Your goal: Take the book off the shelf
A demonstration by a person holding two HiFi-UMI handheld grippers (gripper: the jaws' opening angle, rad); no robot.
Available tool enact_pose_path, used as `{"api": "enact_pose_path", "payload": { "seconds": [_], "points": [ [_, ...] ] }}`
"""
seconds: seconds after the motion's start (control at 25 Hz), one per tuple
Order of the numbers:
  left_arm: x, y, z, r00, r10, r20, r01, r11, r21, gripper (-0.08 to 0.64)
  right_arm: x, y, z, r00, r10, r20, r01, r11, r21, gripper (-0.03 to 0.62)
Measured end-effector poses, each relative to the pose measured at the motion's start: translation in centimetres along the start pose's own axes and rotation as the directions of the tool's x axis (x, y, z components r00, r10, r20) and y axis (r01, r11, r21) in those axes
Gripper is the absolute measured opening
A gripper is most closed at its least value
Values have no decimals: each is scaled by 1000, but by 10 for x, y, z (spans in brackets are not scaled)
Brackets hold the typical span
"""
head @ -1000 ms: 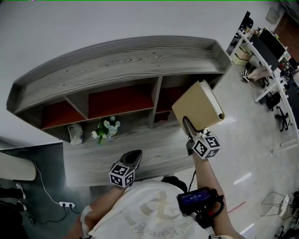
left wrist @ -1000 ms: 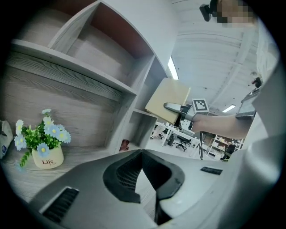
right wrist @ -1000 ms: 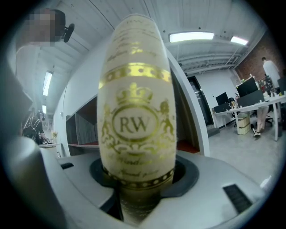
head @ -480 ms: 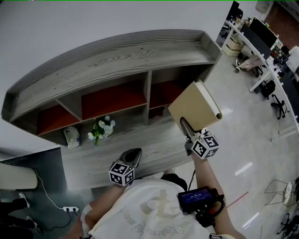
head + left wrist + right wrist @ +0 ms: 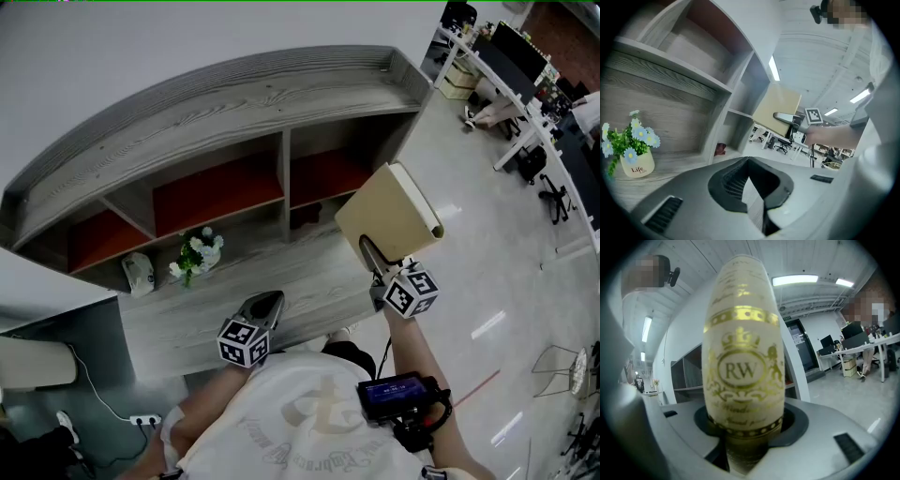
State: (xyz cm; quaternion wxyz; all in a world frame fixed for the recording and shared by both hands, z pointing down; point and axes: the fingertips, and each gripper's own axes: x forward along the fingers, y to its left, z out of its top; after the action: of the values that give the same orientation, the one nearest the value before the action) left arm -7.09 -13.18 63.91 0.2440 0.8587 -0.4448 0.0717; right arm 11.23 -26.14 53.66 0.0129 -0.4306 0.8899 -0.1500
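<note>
A cream book with a gold "RW" crest on its spine is out of the grey wooden shelf unit, in the air in front of its right end. My right gripper is shut on the book's lower edge, one finger lying along the cover. In the right gripper view the spine stands upright between the jaws of that gripper. My left gripper hovers low over the bottom shelf board with its jaws together and nothing in them. From the left gripper view the book shows at the right.
A small flower pot and a white object stand on the lower board; a small dark-red thing lies in the right compartment. Office desks and chairs are at the far right. A grey cabinet is at lower left.
My right gripper has drawn the book a little further out and down from the shelf's right end. The left gripper has stayed in place.
</note>
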Motion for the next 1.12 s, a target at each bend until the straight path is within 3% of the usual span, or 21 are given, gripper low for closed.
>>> {"api": "enact_pose_path", "payload": {
  "seconds": [1.12],
  "points": [
    [26, -34, -2, 995, -94, -40, 96, 994, 48, 0, -80, 5, -69, 996, 13, -84, -10, 999, 41, 216]
  ]
}}
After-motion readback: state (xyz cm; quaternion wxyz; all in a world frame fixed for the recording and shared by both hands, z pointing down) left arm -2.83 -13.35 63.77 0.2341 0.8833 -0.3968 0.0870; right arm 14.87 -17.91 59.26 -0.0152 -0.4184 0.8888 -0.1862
